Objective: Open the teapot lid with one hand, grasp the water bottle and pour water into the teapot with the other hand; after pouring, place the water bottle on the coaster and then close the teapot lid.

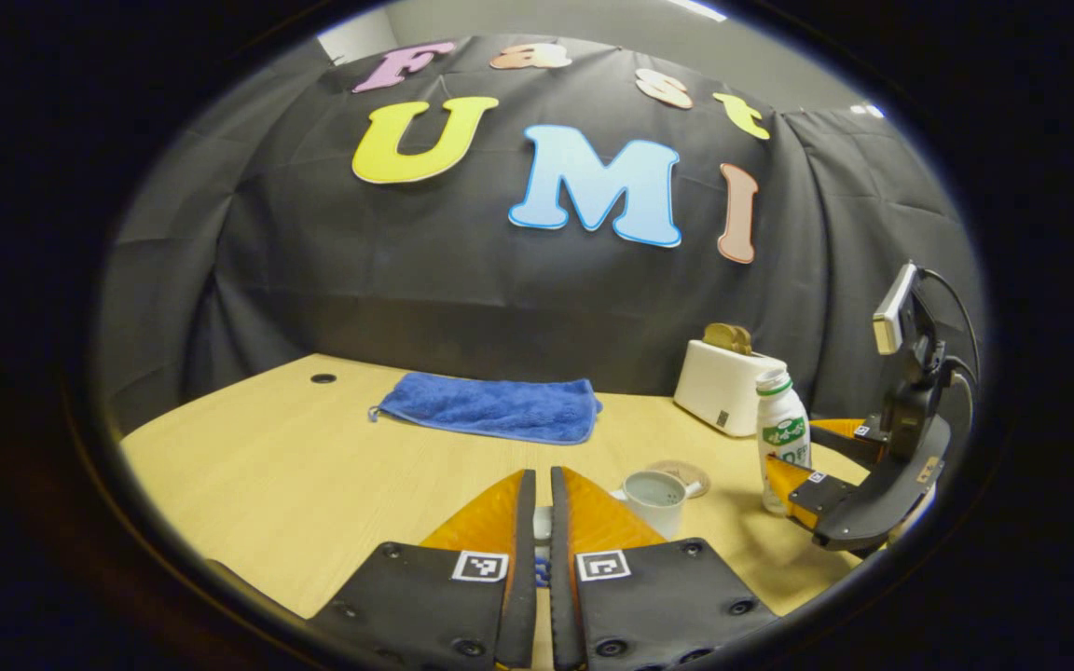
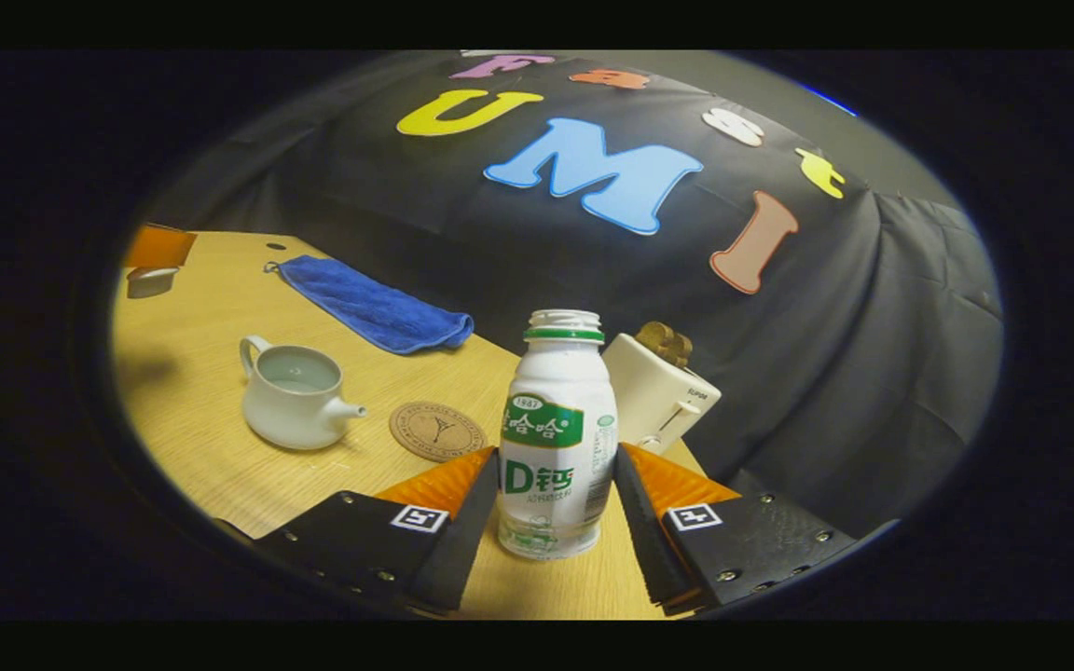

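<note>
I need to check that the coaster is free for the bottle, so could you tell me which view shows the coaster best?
The right gripper view: the coaster lies whole and bare on the table, between the teapot and the water bottle. In the left gripper view the coaster sits partly hidden behind the teapot.
</note>
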`<state>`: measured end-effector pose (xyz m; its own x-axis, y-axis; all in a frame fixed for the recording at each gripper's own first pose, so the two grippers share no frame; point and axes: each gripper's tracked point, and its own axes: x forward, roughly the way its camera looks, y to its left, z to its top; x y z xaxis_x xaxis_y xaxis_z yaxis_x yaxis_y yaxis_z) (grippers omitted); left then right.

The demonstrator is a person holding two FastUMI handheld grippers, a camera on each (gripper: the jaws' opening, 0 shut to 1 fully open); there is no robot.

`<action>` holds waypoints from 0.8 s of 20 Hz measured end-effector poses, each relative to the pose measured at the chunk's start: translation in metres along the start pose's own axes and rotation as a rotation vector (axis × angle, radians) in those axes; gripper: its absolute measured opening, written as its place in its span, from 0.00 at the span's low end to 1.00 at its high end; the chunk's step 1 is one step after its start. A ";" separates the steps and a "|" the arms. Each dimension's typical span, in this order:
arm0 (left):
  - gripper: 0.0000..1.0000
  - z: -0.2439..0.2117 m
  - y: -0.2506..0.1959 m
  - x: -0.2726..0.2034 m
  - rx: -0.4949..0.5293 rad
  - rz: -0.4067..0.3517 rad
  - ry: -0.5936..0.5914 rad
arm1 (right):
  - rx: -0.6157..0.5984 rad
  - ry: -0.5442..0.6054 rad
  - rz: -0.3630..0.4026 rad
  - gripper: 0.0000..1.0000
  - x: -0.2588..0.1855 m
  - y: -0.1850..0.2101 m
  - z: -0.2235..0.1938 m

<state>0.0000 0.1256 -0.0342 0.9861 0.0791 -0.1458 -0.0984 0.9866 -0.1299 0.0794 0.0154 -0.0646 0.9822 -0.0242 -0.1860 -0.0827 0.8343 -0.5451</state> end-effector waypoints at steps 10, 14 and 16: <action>0.13 -0.001 -0.004 0.001 -0.002 -0.006 0.000 | 0.195 -0.063 -0.005 0.67 -0.011 -0.013 -0.008; 0.13 -0.002 -0.007 0.002 0.006 -0.009 -0.001 | 0.180 -0.081 -0.002 0.67 -0.011 -0.012 -0.007; 0.13 0.000 -0.007 0.000 0.008 -0.009 -0.003 | 0.156 -0.085 -0.004 0.67 -0.011 -0.011 -0.008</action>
<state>0.0007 0.1191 -0.0334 0.9873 0.0710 -0.1419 -0.0888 0.9884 -0.1232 0.0683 0.0022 -0.0628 0.9938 0.0132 -0.1106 -0.0578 0.9100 -0.4106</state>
